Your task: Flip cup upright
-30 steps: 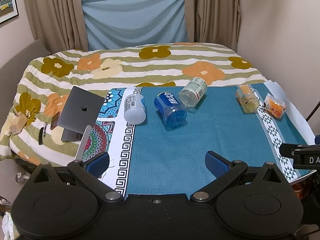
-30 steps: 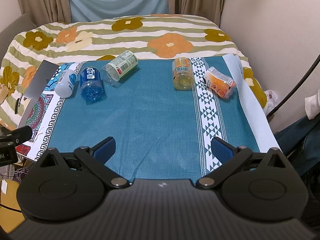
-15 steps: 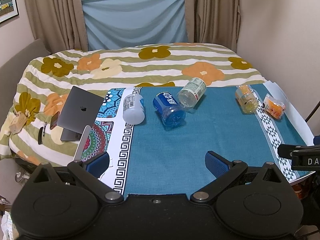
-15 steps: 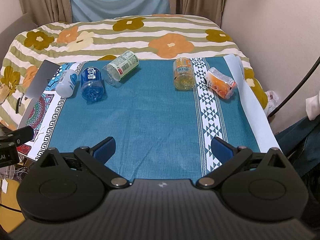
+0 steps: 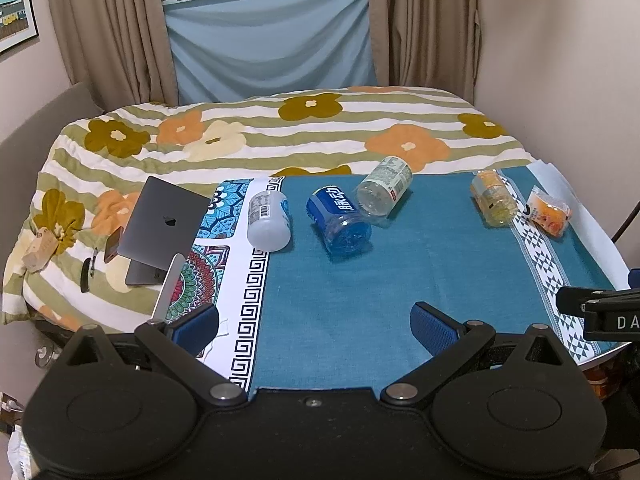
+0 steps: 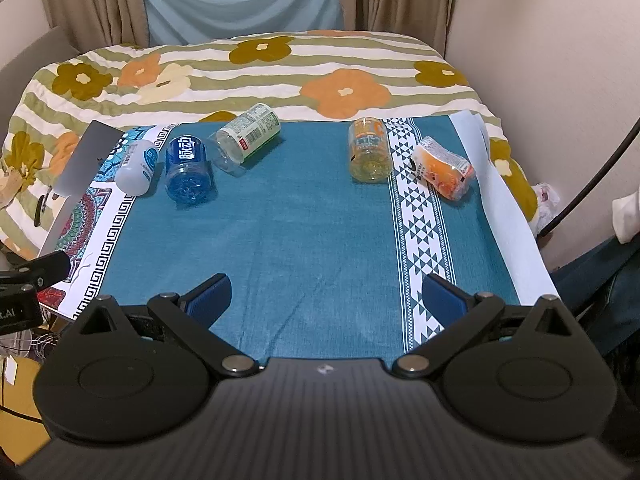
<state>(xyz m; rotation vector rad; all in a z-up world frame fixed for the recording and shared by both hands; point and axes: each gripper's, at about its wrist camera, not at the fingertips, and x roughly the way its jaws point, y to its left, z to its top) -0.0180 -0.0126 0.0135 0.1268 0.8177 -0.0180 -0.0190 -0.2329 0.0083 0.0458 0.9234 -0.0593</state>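
Several cut-bottle cups lie on their sides along the far edge of a teal cloth point(image 5: 392, 268) point(image 6: 288, 232): a white one point(image 5: 267, 220) point(image 6: 138, 166), a blue one point(image 5: 338, 220) point(image 6: 187, 170), a clear green-labelled one point(image 5: 384, 190) point(image 6: 248, 138), a yellow one point(image 5: 493, 198) point(image 6: 369, 155) and an orange one point(image 5: 549, 210) point(image 6: 442, 174). My left gripper point(image 5: 314, 322) is open and empty over the cloth's near left edge. My right gripper point(image 6: 326, 298) is open and empty over the near edge, well short of the cups.
A closed grey laptop point(image 5: 164, 226) point(image 6: 86, 160) lies on the floral quilt point(image 5: 280, 132) left of the cloth, with a phone point(image 5: 113, 239) beside it. A wall point(image 6: 560, 60) stands to the right. A black cable point(image 6: 592, 176) hangs at the bed's right side.
Both grippers have drawn back slightly toward me and risen; the cups look a little farther away. Nothing on the cloth has moved.
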